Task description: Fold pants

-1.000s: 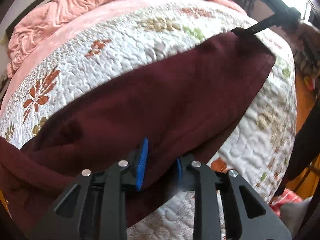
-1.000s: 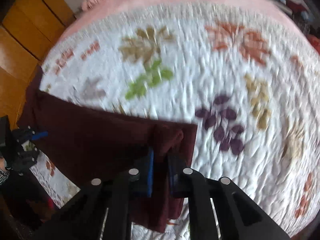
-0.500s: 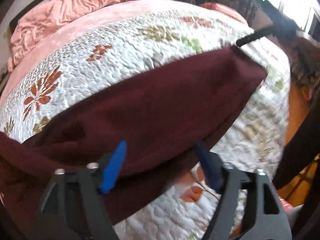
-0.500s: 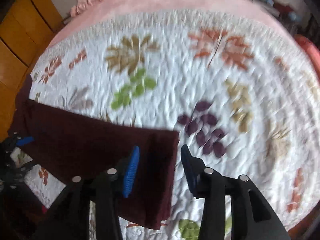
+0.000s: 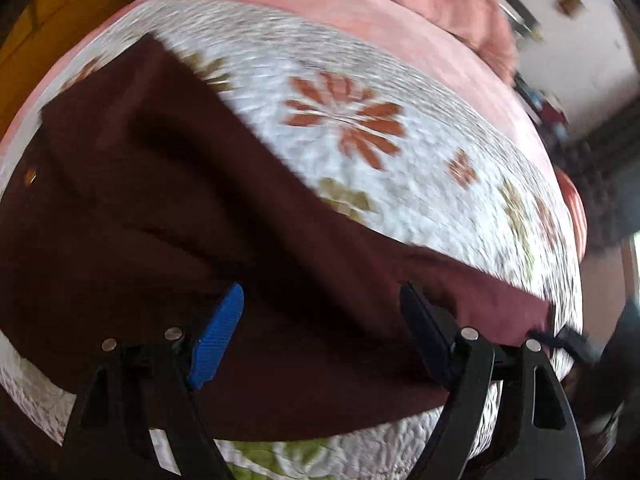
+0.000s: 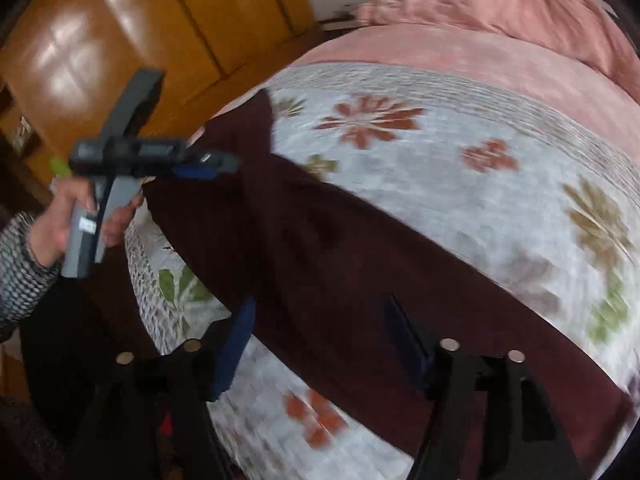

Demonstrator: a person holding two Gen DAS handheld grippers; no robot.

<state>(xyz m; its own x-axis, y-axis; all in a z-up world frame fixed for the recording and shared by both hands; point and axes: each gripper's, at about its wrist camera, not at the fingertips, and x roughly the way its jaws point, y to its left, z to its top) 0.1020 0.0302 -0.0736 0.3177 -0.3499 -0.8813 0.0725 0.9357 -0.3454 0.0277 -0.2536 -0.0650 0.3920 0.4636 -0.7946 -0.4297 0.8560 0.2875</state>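
Lying folded along quilt point(image 5: 400, 152) edge: maroon pants point(image 5: 180, 220). Left hand-held gripper point(image 5: 320, 332) released, spread above pants; right hand-held gripper point(image 6: 320, 332) likewise released, hovering.

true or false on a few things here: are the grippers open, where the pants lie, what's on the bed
1. Both the left gripper and the right gripper are open. True.
2. The maroon pants hang in the air, clamped. False: they lie on the quilt, unheld.
3. The quilt has a flower pattern. True.
4. The pants are blue denim. False: dark maroon.
5. A pink blanket lies bunched beyond the quilt. True.
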